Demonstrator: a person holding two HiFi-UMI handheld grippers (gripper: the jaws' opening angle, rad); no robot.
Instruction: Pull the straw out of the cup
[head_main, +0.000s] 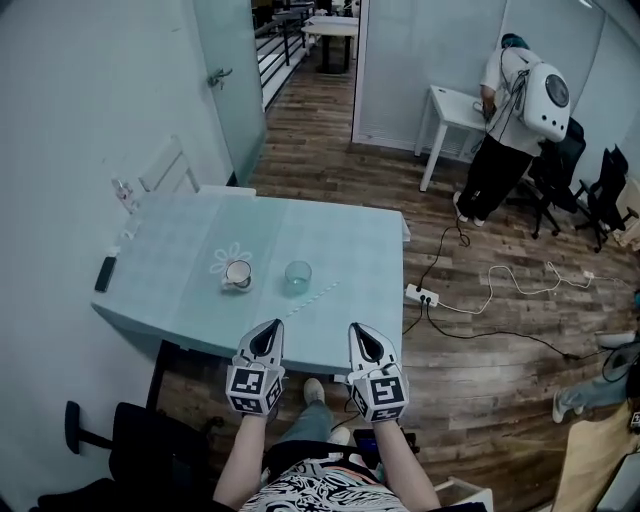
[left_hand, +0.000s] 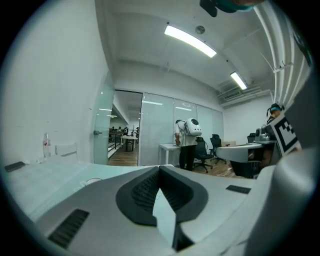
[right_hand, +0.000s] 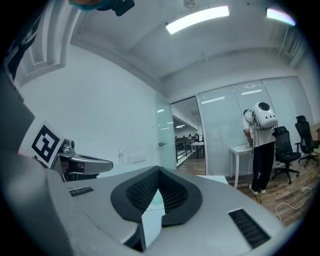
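So, the straw looks like it's out already. As far as I can make out, it's lying flat on the table, a thin pale line just to the near right of the clear cup. I can't tell if it touches the cup's base. Nothing is sticking up out of the cup. The straw's long axis runs on a diagonal, with the near end to the left and the far end to the right.

Relative to my tongs, it sits on the far side of both, roughly in the gap between them. The left gripper and the right gripper hover over the near edge of the table, well apart from the straw and pointing across toward it. The right one is maybe a touch nearer, especially to the straw's far end, so I'd guess that's the hand for any further nudge.

Both sets of jaws are pressed together with nothing between the pads. My own gripper views show that clearly, left and right.

Further out, there's a white mug on a flower-shaped mat left of the cup. A dark slab lies at the table's left edge.
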